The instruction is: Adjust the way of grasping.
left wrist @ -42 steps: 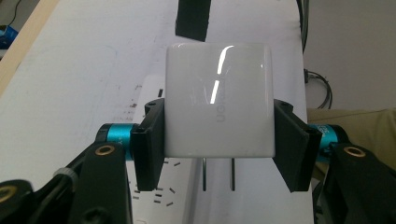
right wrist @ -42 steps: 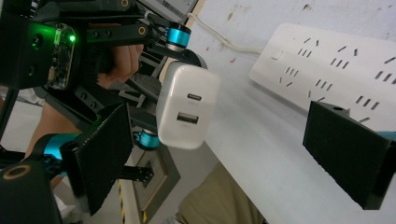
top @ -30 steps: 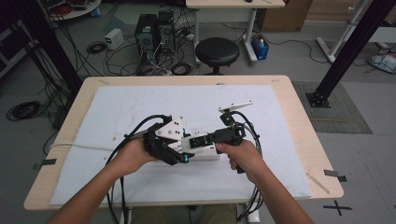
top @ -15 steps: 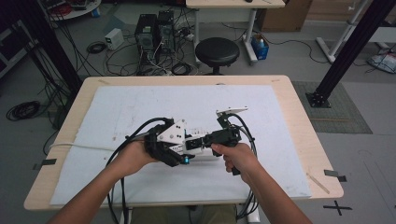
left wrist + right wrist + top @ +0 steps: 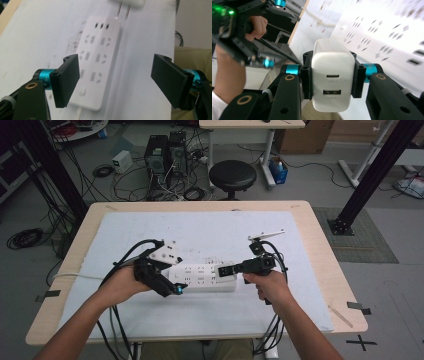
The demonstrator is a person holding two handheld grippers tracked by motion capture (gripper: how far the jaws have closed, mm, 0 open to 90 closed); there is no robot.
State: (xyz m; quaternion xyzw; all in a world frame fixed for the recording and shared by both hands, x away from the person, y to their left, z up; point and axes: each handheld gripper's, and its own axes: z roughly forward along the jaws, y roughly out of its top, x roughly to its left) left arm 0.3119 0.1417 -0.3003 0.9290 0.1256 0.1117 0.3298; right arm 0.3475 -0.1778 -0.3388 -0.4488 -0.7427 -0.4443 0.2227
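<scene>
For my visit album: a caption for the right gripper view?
Right gripper clamping a white USB charger beside the power strip.

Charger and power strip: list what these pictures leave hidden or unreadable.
- Charger prongs: in the right gripper view the charger's own body hides them; in the left gripper view its body is cut off by the top edge.
- Power strip cord: cut off by the bottom edge of the left gripper view.
- Strip's near end: in the high view the left gripper covers it.

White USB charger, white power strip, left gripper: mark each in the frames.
white two-port USB charger point(image 5: 332, 77): right gripper view, its port face
white rectangular power strip point(image 5: 96, 60): left gripper view, its socket face
left gripper point(image 5: 115, 80): left gripper view, midway between its open jaws
</scene>
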